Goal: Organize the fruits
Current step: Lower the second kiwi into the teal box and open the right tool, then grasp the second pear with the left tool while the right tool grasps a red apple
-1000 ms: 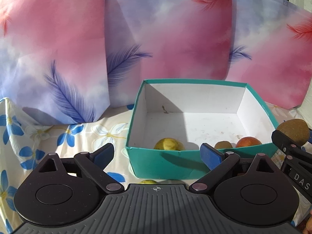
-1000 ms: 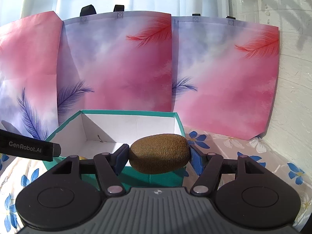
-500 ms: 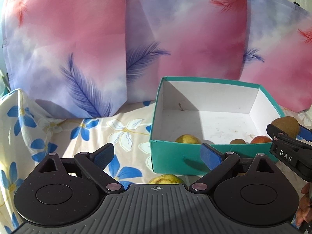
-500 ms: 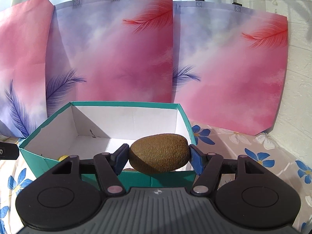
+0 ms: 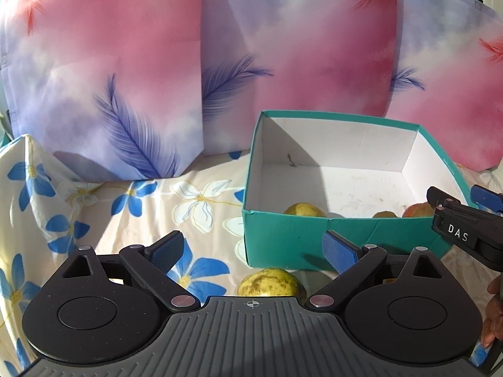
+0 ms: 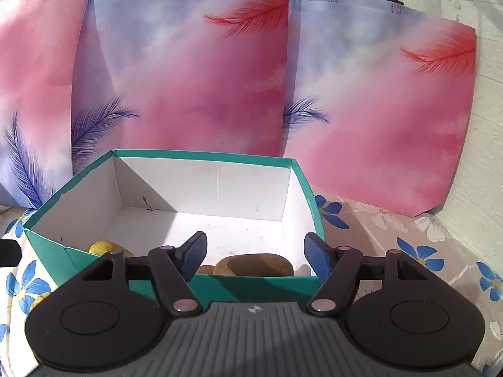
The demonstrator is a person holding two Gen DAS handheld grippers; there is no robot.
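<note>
My right gripper (image 6: 254,253) gapes empty above the kiwi (image 6: 254,265) at the teal box (image 6: 217,157) bottom; my left gripper (image 5: 254,249) open, empty

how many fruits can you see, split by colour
yellow-green fruit: 2, one in the teal box at, one on the cloth in front of it
brown kiwi: 2, a large one and a small one, both in the box
red-orange fruit: 1, in the box
total: 5
</note>
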